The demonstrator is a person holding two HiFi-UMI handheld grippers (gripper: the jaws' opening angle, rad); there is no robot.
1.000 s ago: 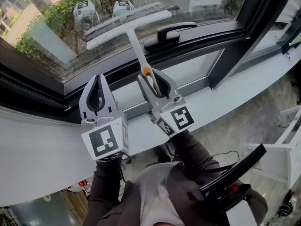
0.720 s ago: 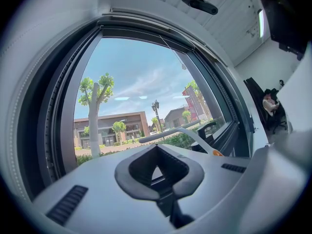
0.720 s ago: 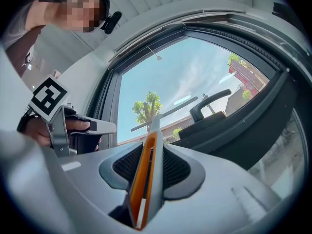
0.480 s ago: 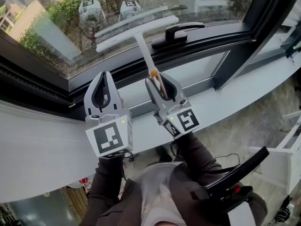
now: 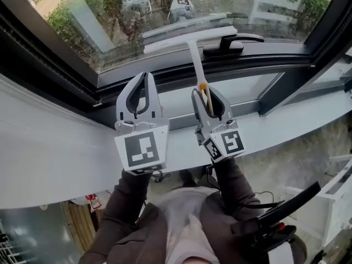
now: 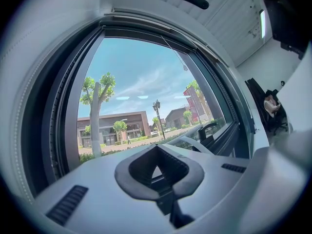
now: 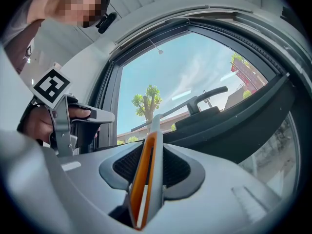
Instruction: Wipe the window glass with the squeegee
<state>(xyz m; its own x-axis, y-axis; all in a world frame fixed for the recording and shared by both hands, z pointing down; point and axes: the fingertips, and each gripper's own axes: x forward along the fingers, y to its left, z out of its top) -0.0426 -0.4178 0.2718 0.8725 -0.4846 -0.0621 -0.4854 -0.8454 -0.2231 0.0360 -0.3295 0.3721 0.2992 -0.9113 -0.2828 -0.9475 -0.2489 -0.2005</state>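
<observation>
A white T-shaped squeegee (image 5: pixel 196 56) has its blade low on the window glass (image 5: pixel 165 7), just above the bottom frame. My right gripper (image 5: pixel 206 94) is shut on its handle, which has an orange inlay. In the right gripper view the handle (image 7: pixel 147 179) stands between the jaws of the right gripper (image 7: pixel 151 165) and runs up to the blade by the glass. My left gripper (image 5: pixel 144 76) hovers just left of the right one, shut and holding nothing. In its own view the left gripper (image 6: pixel 157 147) points at the glass, with the squeegee (image 6: pixel 195 143) off to its right.
A black window handle (image 5: pixel 228 43) sits on the dark frame right beside the blade's right end. A white sill (image 5: pixel 49 147) runs below the window. A dark upright frame post (image 5: pixel 291 76) stands at the right. A black chair part (image 5: pixel 280 216) is near the person's legs.
The view has swung, so the window sits further right in the picture. Both grippers are higher and closer together. The right one still holds the squeegee on the lower glass.
</observation>
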